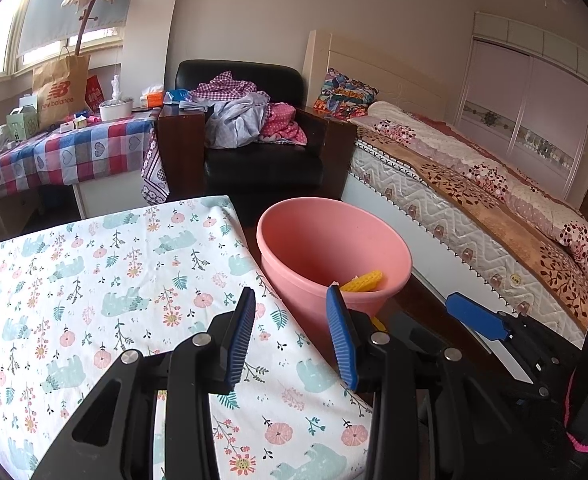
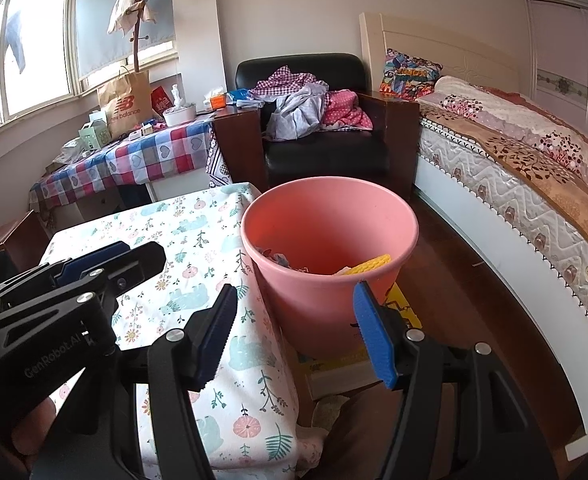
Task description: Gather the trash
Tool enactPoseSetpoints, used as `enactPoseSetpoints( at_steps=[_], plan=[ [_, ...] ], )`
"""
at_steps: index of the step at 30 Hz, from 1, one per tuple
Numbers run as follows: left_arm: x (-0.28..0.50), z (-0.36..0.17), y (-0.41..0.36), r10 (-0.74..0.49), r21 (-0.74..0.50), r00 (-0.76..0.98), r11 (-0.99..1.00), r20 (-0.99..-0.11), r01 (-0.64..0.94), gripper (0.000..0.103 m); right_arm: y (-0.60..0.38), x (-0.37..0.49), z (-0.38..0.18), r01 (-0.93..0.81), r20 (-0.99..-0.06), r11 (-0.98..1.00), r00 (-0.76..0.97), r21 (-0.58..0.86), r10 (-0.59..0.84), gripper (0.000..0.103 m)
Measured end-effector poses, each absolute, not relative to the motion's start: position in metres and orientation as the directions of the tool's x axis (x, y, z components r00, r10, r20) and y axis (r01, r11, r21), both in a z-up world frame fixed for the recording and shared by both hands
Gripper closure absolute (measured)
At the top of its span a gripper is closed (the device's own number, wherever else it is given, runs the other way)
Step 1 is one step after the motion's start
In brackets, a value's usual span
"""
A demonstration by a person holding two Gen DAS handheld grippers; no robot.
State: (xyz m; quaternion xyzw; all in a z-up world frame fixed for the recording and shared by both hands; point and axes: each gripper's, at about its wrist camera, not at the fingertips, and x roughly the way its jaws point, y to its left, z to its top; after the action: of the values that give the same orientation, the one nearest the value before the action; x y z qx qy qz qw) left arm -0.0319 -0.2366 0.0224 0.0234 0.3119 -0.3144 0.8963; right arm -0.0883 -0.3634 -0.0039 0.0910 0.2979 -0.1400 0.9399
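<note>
A pink bin (image 1: 334, 248) (image 2: 330, 240) stands on the floor beside the floral-cloth table (image 1: 94, 280) (image 2: 182, 248). Inside it lies a yellow ridged piece of trash (image 1: 364, 281) (image 2: 370, 264) and some crumpled scraps (image 2: 278, 258). My left gripper (image 1: 292, 336) is open and empty, above the table's right edge next to the bin. My right gripper (image 2: 298, 332) is open and empty, just in front of the bin. The right gripper also shows in the left wrist view (image 1: 474, 316), and the left gripper shows in the right wrist view (image 2: 106, 258).
A black armchair (image 1: 254, 152) piled with clothes stands behind the bin. A bed (image 1: 474, 184) runs along the right. A checkered side table (image 1: 54, 152) with a paper bag and boxes stands at the left under the window. A yellow flat item (image 2: 406, 308) lies under the bin.
</note>
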Motion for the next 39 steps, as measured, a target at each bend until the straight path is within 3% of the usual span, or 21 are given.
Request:
enactPoseSetpoints(
  at_steps=[39],
  plan=[
    [-0.0368,0.018,-0.2365,-0.551,-0.155,0.6,0.798,-0.58,0.583,0.067,-0.3601,-0.0883,-0.0088,0.315,-0.59,0.945,0.781,0.088,-0.205,0.042]
  ],
)
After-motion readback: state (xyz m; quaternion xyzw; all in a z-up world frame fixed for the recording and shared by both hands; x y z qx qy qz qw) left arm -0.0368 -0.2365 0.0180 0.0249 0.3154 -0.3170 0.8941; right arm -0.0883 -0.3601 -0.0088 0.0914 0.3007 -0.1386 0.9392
